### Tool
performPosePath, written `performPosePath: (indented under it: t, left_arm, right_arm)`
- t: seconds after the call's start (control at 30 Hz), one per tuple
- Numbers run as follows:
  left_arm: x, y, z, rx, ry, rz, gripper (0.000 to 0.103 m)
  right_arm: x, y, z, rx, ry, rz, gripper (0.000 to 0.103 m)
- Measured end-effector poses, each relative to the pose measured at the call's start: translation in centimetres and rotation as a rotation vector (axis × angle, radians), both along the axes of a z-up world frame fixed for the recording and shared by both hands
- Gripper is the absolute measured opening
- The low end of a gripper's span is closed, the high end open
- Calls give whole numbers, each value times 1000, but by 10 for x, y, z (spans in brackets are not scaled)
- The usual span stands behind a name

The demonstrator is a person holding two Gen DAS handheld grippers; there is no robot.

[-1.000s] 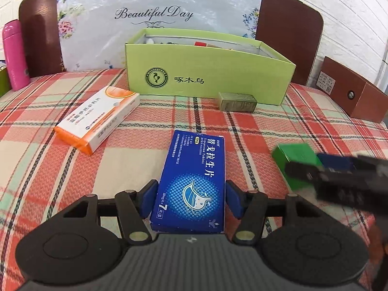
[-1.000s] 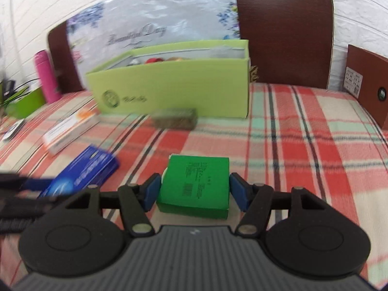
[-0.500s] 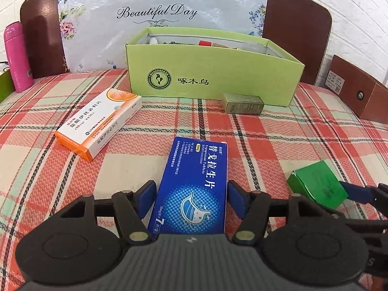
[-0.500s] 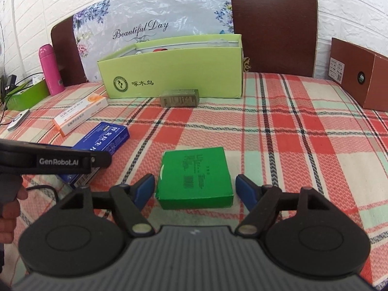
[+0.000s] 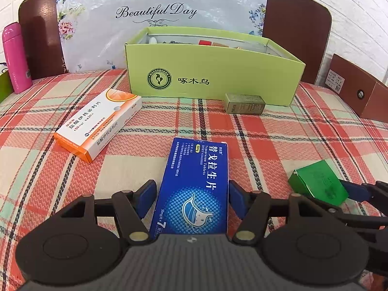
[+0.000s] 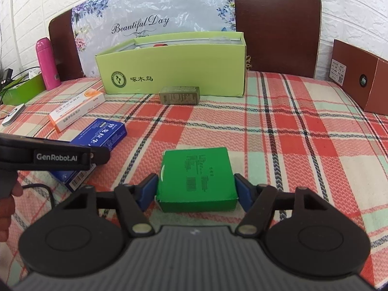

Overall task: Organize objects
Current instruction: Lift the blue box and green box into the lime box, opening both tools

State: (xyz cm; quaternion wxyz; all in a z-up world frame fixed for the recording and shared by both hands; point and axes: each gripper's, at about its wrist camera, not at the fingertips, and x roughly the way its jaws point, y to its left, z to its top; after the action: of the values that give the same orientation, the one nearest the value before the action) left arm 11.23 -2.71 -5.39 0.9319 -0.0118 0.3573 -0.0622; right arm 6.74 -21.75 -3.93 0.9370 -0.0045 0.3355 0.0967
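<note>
A blue medicine box [image 5: 196, 181] lies flat on the plaid cloth between the fingers of my left gripper [image 5: 192, 189]. The pads stand close beside its long sides with a thin gap, so that gripper is open. My right gripper [image 6: 196, 186] is closing on a green box [image 6: 196, 174], and its blue pads touch both sides. The green box [image 5: 317, 181] also shows in the left wrist view at the lower right. An open light-green carton [image 5: 213, 77] with several items inside stands at the back.
An orange-and-white medicine box [image 5: 97, 123] lies at the left. A small olive box [image 5: 245, 103] sits against the carton's front. A pink bottle [image 5: 15, 58] stands far left and a brown box [image 5: 356, 92] far right. A person's hand [image 6: 7, 206] holds the left gripper.
The right jaws spread away from the green box half a second ago and have come back in against its sides. The left jaws stay around the blue box.
</note>
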Motion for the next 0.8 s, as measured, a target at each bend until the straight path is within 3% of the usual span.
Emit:
performPosePath:
  t: [0.13, 0.4, 0.8]
  left_arm:
    - [-2, 0, 0, 8, -5, -2, 60]
    - [-7, 6, 11, -67, -4, -14, 60]
    - [-5, 12, 72, -126, -179, -73, 60]
  right_arm:
    - [0, 0, 1, -6, 3, 3, 61]
    - [-1, 4, 13, 22, -11, 32, 61]
    - [24, 11, 63, 41, -170, 71, 61]
